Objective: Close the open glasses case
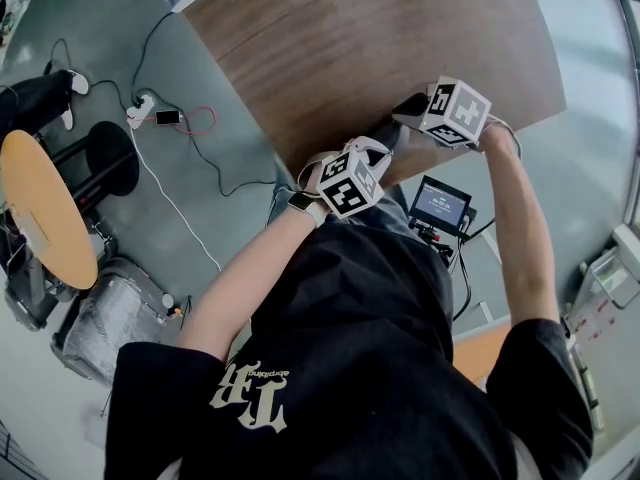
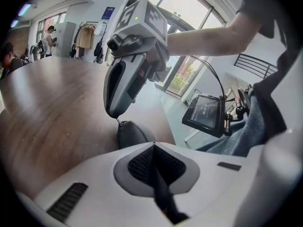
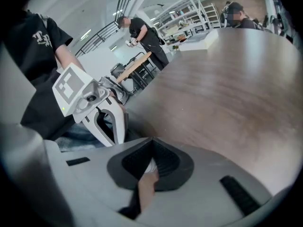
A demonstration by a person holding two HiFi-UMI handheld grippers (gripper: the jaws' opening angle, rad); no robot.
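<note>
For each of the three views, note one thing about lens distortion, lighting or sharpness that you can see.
Head view: strong fisheye bows the table edges; the light is even. Left gripper view: the windows are blown out, the corners go black, and the left tool near the lens is soft. Right gripper view: black corners, with a pale sheen on the table.

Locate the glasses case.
Left gripper view: the glasses case lies on the wooden table near its edge, just beyond the left tongs; the right tongs above seem to pinch its zip pull.

Two tools [image 1: 383, 140] [image 1: 408, 106], one wooden table [image 1: 330, 38], one small screen [image 1: 441, 204], possibly one dark case [image 2: 134, 134]
</note>
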